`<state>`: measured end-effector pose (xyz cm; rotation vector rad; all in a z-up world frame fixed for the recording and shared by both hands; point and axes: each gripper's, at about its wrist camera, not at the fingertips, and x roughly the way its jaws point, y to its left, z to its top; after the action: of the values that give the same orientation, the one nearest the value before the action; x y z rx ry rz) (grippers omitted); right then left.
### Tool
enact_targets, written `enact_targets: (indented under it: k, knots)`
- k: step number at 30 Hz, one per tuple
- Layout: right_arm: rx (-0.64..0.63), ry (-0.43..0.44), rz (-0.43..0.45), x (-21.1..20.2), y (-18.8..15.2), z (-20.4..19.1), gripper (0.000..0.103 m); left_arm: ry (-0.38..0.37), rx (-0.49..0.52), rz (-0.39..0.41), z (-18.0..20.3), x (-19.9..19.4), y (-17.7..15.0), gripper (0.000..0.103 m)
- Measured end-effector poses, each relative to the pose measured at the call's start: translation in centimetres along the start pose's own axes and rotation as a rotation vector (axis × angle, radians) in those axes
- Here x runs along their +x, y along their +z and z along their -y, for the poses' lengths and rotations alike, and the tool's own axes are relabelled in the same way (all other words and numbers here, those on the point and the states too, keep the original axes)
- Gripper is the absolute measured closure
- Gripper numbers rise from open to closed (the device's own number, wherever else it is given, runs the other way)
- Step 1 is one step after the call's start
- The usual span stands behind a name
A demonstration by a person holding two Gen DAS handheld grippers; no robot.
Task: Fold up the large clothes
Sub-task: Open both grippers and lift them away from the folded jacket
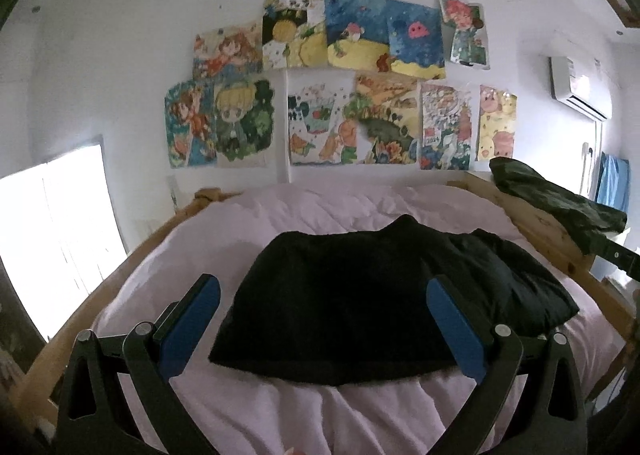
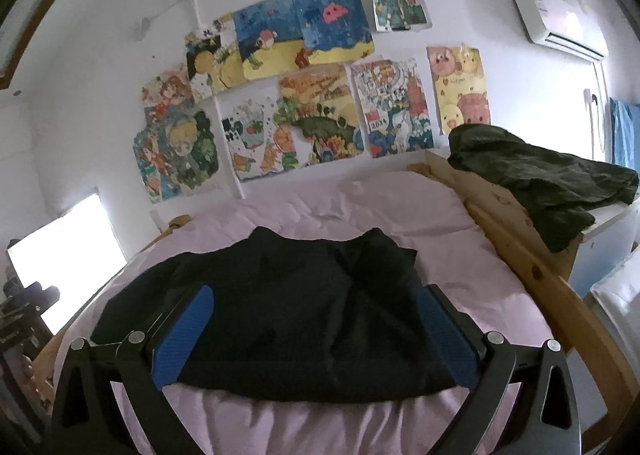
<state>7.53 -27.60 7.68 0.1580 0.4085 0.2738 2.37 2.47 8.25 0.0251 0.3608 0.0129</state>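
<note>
A black garment (image 1: pixel 352 295) lies folded into a compact bundle on the pale pink bedcover (image 1: pixel 320 203); the right wrist view shows the same black garment (image 2: pixel 288 307) spread between the fingers' line of sight. My left gripper (image 1: pixel 324 315) hovers above and in front of it, jaws wide open, blue pads (image 1: pixel 192 327) clear of the cloth. My right gripper (image 2: pixel 316 331) also stands wide open over the near edge of the bundle, nothing pinched between its blue pads (image 2: pixel 184 339).
A wooden bed frame (image 2: pixel 532 263) runs along the right side, with a dark green garment (image 2: pixel 532 175) draped over its far corner. Drawings (image 1: pixel 320 83) cover the white wall behind. A bright window (image 1: pixel 56 231) is at left, an air conditioner (image 2: pixel 560 23) at upper right.
</note>
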Motion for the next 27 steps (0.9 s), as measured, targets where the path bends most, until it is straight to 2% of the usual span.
enact_targets:
  k: [5, 10, 19, 27]
  knots:
    - [-0.063, 0.02, 0.026, -2.5, -1.2, -2.2, 0.0, 0.033, 0.0, 0.036, 0.5, -2.4, -1.4, 0.002]
    - [-0.08, 0.071, 0.016, -3.9, -2.5, -3.8, 0.0, 0.03, 0.007, 0.019, 1.4, -3.7, -2.7, 0.002]
    - [-0.115, 0.091, 0.01, -6.0, -4.6, -5.5, 0.0, 0.014, -0.043, -0.03, 1.4, -5.3, -4.5, 0.002]
    - [-0.152, 0.117, -0.009, -6.9, -6.6, -7.0, 0.0, 0.002, -0.001, -0.066, 2.8, -6.8, -7.3, 0.002]
